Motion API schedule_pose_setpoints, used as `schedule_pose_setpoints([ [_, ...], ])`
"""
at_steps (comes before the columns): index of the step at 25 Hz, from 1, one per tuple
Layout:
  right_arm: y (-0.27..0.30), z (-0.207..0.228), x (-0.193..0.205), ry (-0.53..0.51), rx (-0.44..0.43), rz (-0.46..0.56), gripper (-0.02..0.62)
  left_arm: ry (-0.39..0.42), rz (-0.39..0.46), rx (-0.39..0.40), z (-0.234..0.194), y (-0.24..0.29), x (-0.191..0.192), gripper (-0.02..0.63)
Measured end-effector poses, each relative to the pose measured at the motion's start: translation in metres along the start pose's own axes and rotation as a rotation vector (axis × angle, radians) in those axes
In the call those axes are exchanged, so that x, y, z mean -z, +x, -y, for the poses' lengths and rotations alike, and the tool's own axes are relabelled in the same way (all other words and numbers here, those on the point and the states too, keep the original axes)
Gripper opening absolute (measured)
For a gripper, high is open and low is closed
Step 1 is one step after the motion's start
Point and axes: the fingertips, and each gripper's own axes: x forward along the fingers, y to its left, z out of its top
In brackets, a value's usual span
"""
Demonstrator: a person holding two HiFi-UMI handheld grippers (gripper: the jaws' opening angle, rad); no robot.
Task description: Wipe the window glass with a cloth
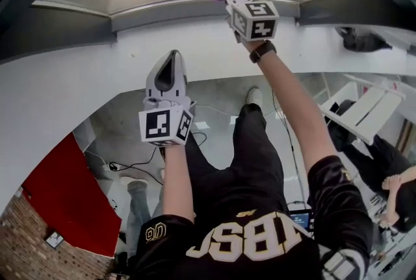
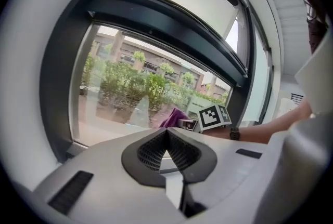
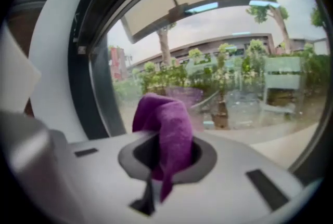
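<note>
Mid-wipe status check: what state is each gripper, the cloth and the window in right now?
Purple fabric cloth, bunched, clamped between jaws.
Right gripper, shut on the cloth.
Left gripper, shut, empty, off the glass.
Clear window glass, closed in its dark frame, cloth held up at it.
Beige roller blind, drawn partway down.
</note>
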Motion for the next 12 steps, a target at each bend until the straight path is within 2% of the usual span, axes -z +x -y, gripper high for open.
schedule_pose_setpoints([
  [4, -0.072, 0.135, 0.006, 0.105, 0.187, 0.045, 0.043, -0.004, -0.023, 0.078, 0.07, 0.033, 0.031, 0.018],
  [7, -0.123, 0.216, 0.008, 0.298, 0.325, 0.109, 0.043, -0.023, -0.021, 0.112, 0.106, 0.049, 0.042, 0.018],
  [9, -0.148, 0.257, 0.013, 0.402, 0.394, 0.127, 0.043, -0.06, -0.007, 0.123, 0.122, 0.057, 0.045, 0.018],
  [12, -0.168, 0.297, 0.026, 0.473, 0.463, 0.104, 0.043, -0.103, 0.008, 0.131, 0.138, 0.064, 0.047, 0.018],
])
